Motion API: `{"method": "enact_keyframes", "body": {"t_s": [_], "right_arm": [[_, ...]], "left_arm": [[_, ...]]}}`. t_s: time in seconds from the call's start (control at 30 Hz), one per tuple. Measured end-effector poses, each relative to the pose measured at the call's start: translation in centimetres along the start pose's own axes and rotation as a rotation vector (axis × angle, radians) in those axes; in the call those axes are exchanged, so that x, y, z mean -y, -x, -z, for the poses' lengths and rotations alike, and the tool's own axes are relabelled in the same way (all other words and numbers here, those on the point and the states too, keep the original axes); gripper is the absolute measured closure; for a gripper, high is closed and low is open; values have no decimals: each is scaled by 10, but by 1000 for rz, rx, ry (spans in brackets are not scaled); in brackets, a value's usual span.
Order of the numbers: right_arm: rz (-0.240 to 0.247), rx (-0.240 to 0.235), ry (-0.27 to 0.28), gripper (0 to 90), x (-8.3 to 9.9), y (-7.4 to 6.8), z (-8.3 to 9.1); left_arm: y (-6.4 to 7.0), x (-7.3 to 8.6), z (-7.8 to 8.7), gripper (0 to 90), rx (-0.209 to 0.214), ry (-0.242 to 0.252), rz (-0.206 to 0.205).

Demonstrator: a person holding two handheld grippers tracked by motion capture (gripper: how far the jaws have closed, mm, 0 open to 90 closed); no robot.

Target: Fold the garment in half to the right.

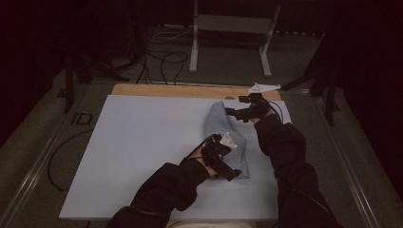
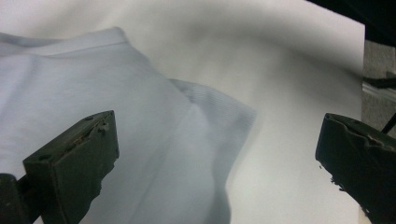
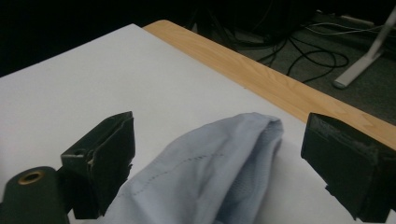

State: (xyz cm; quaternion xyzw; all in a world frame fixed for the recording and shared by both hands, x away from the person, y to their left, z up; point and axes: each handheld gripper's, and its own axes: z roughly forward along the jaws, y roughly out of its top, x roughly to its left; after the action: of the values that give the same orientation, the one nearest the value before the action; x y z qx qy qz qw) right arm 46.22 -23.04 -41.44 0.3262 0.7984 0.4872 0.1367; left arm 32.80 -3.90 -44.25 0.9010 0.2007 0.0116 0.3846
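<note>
Pale blue cloth (image 1: pixel 227 135), one piece, soft woven garment or towel, lying bunched in a long strip on the white sheet (image 1: pixel 142 142) that covers the table, right of centre. Far end rolled into a rounded fold near the bare wooden edge (image 1: pixel 180 90) of the table; near end flatter, with a folded corner.

Left gripper (image 1: pixel 223 164): at the near end of the cloth, jaws spread wide, nothing between them. In the left gripper view the cloth's corner (image 2: pixel 219 121) lies below and between the jaws, one jaw over fabric, the other over bare sheet.

Right gripper (image 1: pixel 237 113): at the far end, jaws likewise wide apart and empty. In the right gripper view the rolled fold (image 3: pixel 224 158) rises between them, not yet pinched.

Step judged in hand: taking hold of both ends to spread or fold the cloth.

Handling notes:
- Lower each gripper until one jaw slides under the edge, so that fabric is caught and the sheet is not.
- Left: take the corner itself, not the middle of the panel; a mid-panel pinch would drag a bunch.
- Right: close across the outer fold only; gathering all the layers would keep the roll closed.
- Close both before lifting, then draw apart evenly, or the cloth is likely to twist.
</note>
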Motion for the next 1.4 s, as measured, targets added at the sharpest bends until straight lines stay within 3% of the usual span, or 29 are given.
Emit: {"method": "enact_keyframes", "body": {"t_s": [0.23,0.53,0.7,1.07,1.4], "right_arm": [[13,-16,2,102,6,-13,0],[27,-36,7,102,13,-28,0],[30,-56,12,102,19,-36,5],[55,-97,43,102,31,-62,23],[92,-117,67,102,48,-82,44]], "left_arm": [[-14,8,26,0,-3,52,-18],[-31,19,55,1,19,73,-45],[-41,26,72,1,-4,75,-73],[-52,44,102,1,-36,127,-85],[-54,69,126,1,-66,134,-92]]}}
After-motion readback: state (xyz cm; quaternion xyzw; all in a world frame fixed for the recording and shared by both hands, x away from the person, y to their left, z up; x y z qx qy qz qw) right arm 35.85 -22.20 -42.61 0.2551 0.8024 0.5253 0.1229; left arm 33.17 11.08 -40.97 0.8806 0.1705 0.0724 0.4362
